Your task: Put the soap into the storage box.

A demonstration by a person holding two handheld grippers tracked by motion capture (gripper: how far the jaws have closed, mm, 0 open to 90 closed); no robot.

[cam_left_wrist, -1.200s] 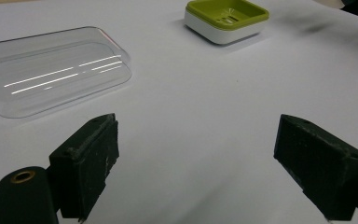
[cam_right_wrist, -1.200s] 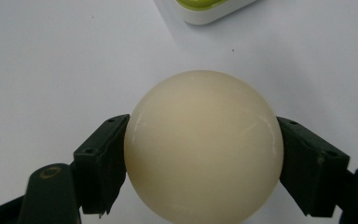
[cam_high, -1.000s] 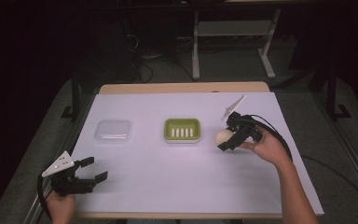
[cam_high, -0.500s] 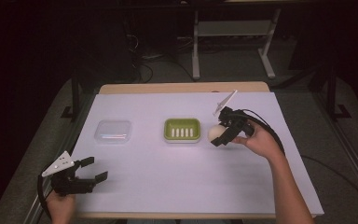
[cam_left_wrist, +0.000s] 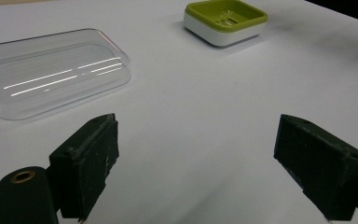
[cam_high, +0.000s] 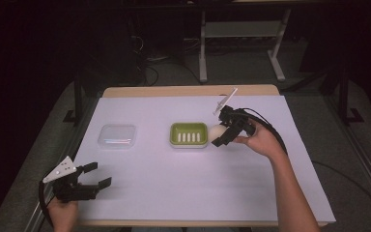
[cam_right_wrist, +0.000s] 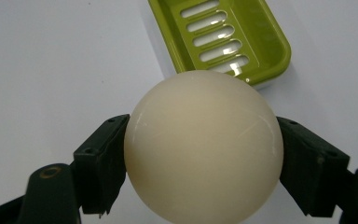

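Now right tongs [cam_right_wrist: 200,154] clamp cream ball [cam_right_wrist: 203,147] beside green dish [cam_high: 189,134].

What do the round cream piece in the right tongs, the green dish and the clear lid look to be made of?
Cream piece: smooth, faintly glossy and opaque, with soft highlights; probably soap, possibly plastic.
Green dish: glossy moulded plastic, a slotted green insert on a white base.
Clear lid: thin see-through plastic with sharp light streaks.

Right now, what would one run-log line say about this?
right gripper: shut on round cream soap, beside slotted green soap dish | left gripper: open, empty | clear plastic lid: on table
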